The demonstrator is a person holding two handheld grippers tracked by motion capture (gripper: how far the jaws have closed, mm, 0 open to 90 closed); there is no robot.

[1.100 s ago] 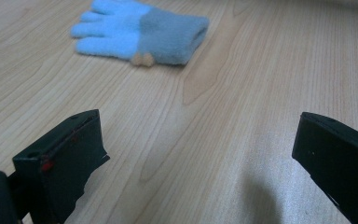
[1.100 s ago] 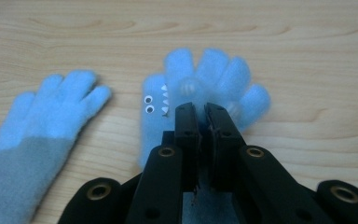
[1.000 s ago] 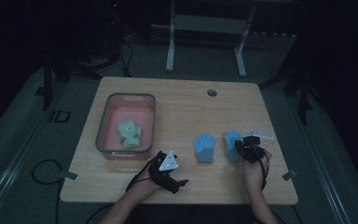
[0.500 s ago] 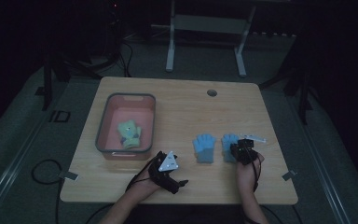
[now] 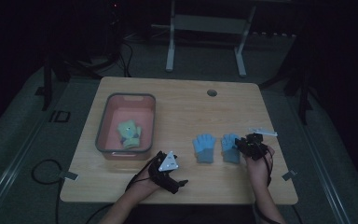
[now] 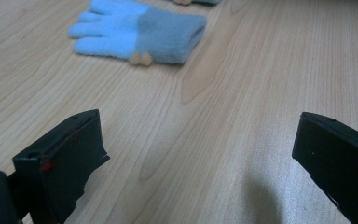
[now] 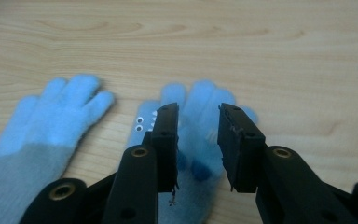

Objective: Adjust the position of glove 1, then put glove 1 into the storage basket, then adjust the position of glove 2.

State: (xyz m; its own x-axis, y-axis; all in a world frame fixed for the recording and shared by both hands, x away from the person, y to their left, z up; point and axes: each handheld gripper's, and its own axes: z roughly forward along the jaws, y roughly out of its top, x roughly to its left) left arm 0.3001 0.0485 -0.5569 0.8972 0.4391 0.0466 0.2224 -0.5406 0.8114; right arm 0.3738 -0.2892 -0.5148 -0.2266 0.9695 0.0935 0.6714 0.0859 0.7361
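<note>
Light wooden table with rounded corners and pale grain, one small round dark grommet hole near its far edge. Room dim: grey carpeted floor all around, a black cable looped on it at the table's near left corner, and the pale metal legs of a stand beyond the far edge. On the left of the table, a grey-rimmed pink plastic tub with a small green knitted glove lying inside. Right of centre, two light-blue knitted gloves with grey cuffs lie flat, side by side, fingers toward the far edge: left blue glove free; right blue glove partly under the right gripper. In the right gripper view that gripper hangs just over the right blue glove; its jaws have just been opening, now parted a little with the glove's fabric showing in the gap below, pads not pressing on it: released. The left blue glove lies just beside. Left gripper, black with a grey three-cornered plate, rests near the near edge, just in front of the tub; jaws spread wide over bare wood, nothing between.
</note>
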